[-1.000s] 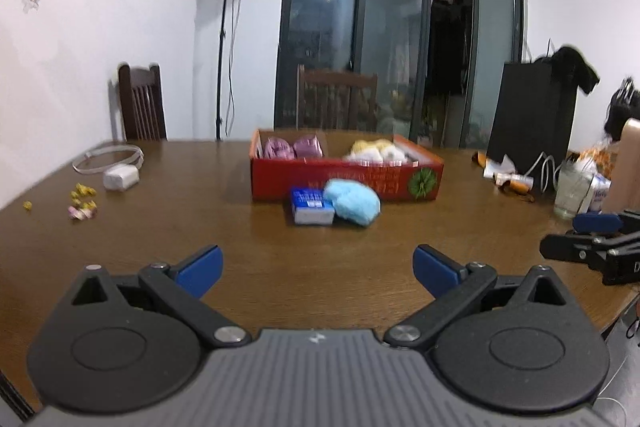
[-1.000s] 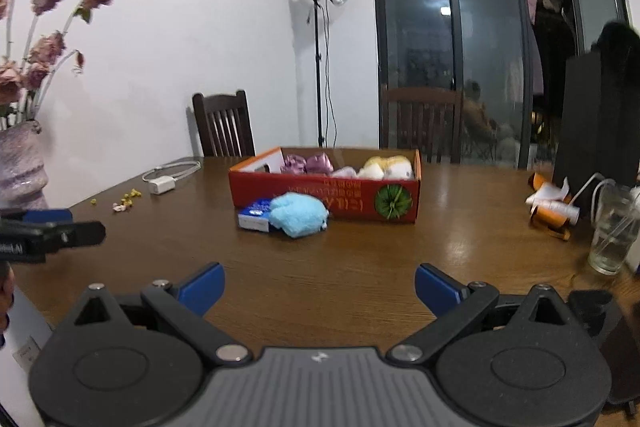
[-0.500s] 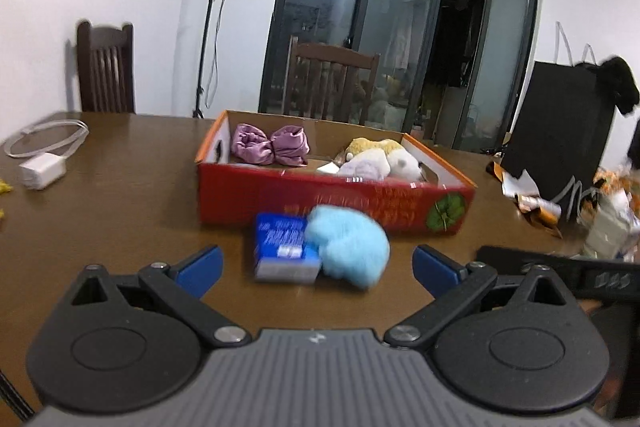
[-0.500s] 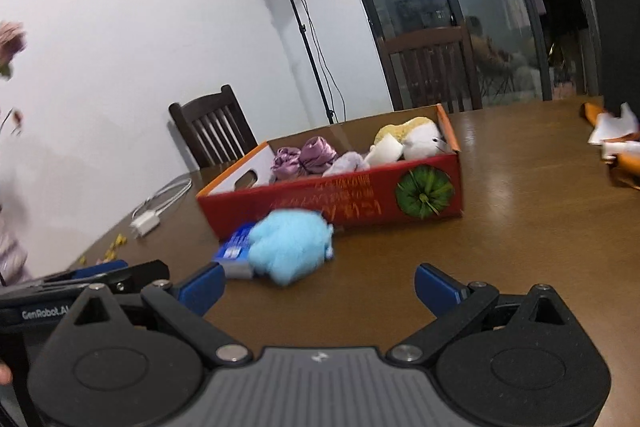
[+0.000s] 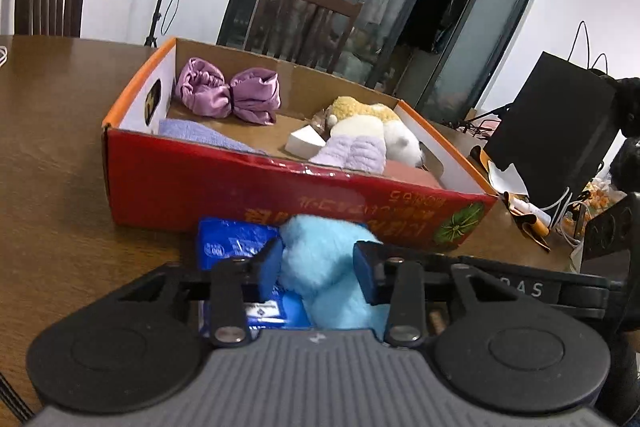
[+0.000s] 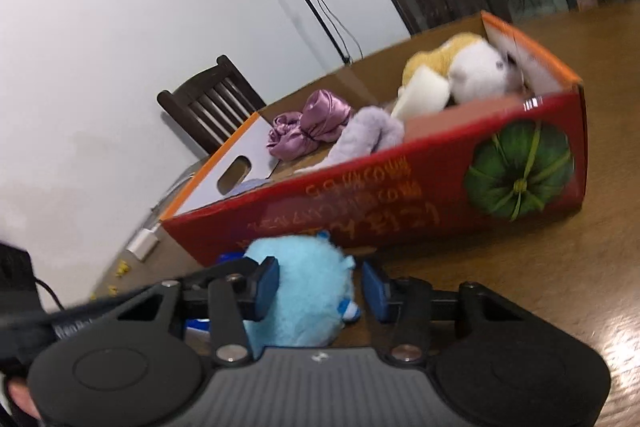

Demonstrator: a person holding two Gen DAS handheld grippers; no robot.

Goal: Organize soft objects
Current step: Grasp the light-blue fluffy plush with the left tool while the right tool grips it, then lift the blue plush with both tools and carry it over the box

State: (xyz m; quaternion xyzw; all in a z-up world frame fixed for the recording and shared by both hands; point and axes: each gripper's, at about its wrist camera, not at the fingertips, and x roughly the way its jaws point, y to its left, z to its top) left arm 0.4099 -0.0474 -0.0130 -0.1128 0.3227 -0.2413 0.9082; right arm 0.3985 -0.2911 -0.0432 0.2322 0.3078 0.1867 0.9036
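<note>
Blue fluffy toy [image 5: 320, 259] sits between both closing claws.

Each hand-held gripper has the same build. The left gripper [image 5: 318, 269] has a grey ribbed housing nearest the camera, stamped with a small pale logo at its front edge. To either side of the housing sits a flat black plate with a raised round disc. From each plate a black link bar runs forward, pinned with a silver screw head at its near end and a smaller one farther out. The bars carry short blue fingers [image 5: 271, 267] with rounded pads.

The right gripper [image 6: 320, 287] matches it: grey ribbed housing, black disc plates, silver screws, blue fingers [image 6: 267, 281]. Seen side-on from the left camera, its black rail bears pale lettering.
</note>
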